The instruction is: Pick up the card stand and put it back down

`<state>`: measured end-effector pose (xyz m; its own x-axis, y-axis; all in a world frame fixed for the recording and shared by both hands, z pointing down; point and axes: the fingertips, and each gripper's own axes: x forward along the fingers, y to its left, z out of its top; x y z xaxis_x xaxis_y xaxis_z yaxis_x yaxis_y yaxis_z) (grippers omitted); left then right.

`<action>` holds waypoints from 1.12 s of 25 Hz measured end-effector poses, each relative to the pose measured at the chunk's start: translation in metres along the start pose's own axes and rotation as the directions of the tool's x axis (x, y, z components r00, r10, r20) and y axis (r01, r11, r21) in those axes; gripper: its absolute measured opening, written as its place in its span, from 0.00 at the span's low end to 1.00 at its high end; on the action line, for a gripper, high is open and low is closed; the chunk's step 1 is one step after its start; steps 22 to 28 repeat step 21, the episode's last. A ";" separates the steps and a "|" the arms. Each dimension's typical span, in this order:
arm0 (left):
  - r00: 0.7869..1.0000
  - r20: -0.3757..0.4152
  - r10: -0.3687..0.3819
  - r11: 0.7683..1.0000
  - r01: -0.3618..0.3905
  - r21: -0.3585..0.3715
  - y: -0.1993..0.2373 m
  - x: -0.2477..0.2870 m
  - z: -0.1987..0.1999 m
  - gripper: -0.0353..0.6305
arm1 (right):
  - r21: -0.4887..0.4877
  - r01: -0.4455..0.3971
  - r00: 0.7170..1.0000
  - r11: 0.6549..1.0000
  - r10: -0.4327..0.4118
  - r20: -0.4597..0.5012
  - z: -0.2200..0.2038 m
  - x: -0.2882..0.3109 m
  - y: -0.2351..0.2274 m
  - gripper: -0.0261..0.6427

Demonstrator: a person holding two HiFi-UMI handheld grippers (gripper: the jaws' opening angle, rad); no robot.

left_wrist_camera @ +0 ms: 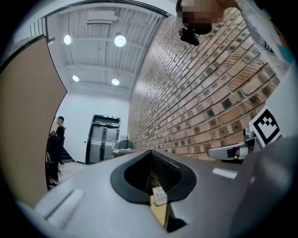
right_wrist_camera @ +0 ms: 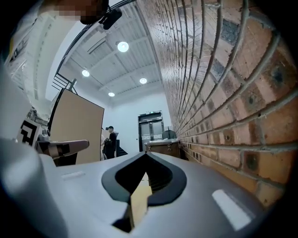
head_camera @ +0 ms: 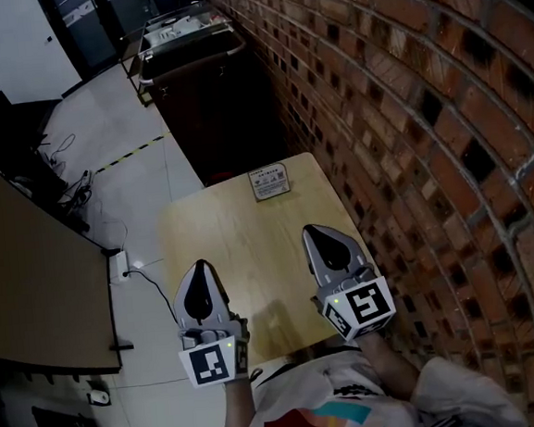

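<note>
The card stand [head_camera: 270, 181], a small white printed card, sits at the far edge of the small wooden table [head_camera: 242, 247]. It also shows as a small white card [left_wrist_camera: 159, 196] through the gap of the left gripper's jaws. My left gripper [head_camera: 200, 263] hovers over the table's near left part, jaws shut and empty, tips meeting [left_wrist_camera: 151, 151]. My right gripper [head_camera: 308, 229] is over the near right part, shut with nothing in it [right_wrist_camera: 145, 153]. Both point toward the card stand and are well short of it.
A brick wall [head_camera: 406, 103] runs close along the table's right side. A dark cart [head_camera: 187, 47] stands beyond the table. A brown partition [head_camera: 22, 276] is at the left, with a cable [head_camera: 142, 275] on the floor. A person [right_wrist_camera: 111, 139] stands far off.
</note>
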<state>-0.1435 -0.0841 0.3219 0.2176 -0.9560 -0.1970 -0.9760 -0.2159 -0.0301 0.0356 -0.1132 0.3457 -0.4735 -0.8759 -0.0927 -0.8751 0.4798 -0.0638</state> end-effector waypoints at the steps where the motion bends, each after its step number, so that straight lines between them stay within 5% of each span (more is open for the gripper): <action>1: 1.000 -0.001 0.004 1.000 -0.004 0.000 0.001 -0.001 0.000 0.06 | 0.008 -0.006 1.000 1.000 0.006 -0.001 -0.001 0.000 0.002 0.04; 28: 1.000 -0.003 0.019 1.000 -0.019 -0.010 0.010 -0.002 -0.002 0.06 | 0.007 -0.001 1.000 1.000 0.001 -0.022 -0.003 0.003 0.001 0.04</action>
